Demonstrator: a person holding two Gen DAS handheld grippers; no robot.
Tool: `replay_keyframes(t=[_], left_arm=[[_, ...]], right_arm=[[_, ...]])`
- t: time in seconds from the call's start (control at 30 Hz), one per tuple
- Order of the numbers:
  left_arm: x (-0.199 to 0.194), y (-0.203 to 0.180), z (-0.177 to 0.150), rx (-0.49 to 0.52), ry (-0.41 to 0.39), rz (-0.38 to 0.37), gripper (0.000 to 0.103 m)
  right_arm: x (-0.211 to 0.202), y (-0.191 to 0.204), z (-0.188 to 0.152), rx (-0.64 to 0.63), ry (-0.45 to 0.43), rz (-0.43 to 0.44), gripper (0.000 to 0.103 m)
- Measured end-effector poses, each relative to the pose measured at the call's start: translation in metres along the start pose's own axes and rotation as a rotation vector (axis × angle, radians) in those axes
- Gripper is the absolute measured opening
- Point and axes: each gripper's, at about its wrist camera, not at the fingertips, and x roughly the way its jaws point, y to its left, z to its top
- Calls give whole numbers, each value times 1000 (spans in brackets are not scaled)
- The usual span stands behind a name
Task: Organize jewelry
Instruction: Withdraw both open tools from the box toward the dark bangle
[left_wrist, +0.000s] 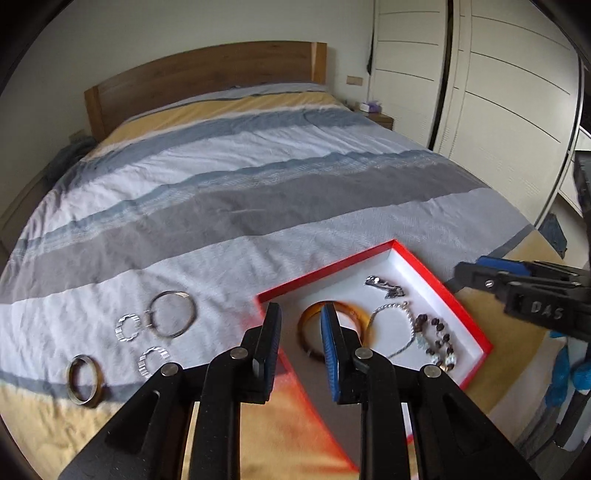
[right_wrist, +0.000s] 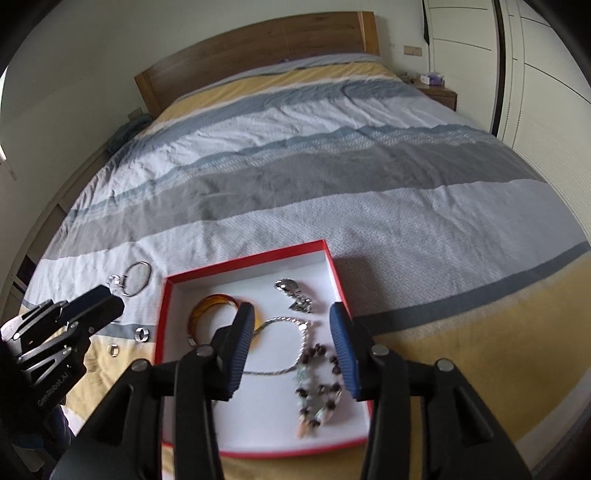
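A red box (left_wrist: 325, 272) with a white inside lies on the bed. In it are an amber bangle (left_wrist: 356, 313), a silver chain (left_wrist: 391, 309), a beaded bracelet (left_wrist: 439, 339) and a silver clasp piece (left_wrist: 384, 286). On the cover left of the box lie a large silver hoop (left_wrist: 171, 314), two ridged silver rings (left_wrist: 127, 326) and a dark metal bangle (left_wrist: 85, 380). My left gripper (left_wrist: 300, 310) hangs open and empty over the box's left rim. My right gripper (right_wrist: 291, 310) is open and empty above the chain (right_wrist: 291, 319) and beads (right_wrist: 317, 387).
The striped bed cover (left_wrist: 258, 206) stretches back to a wooden headboard (left_wrist: 207, 70). White wardrobe doors (left_wrist: 509, 92) stand on the right, with a bedside table (left_wrist: 380, 118) in the corner. The other gripper (left_wrist: 480, 273) reaches in from the right edge of the left wrist view.
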Motion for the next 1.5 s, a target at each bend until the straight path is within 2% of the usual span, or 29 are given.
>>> replay_keyframes(t=[0.1, 0.2, 0.5, 0.67, 0.87, 1.13, 1.5], left_arm=[[-24, 12, -7, -17, -18, 17, 27], [-50, 27, -16, -35, -41, 35, 36], [-119, 78, -46, -89, -77, 127, 44], [-158, 116, -66, -116, -110, 201, 44], [-188, 157, -92, -170, -109, 278, 44], [-199, 190, -121, -233, -95, 325, 44], [-157, 231, -151, -276, -12, 346, 44]], right_arm=[[-22, 11, -5, -6, -32, 8, 41], [-42, 25, -11, -21, -58, 30, 50], [-84, 69, -33, -53, -87, 68, 51], [-102, 88, -44, -83, -96, 77, 51], [-111, 111, -54, -123, -101, 110, 51], [-105, 151, -64, -205, -85, 165, 50], [-41, 195, -68, -259, 14, 204, 50]])
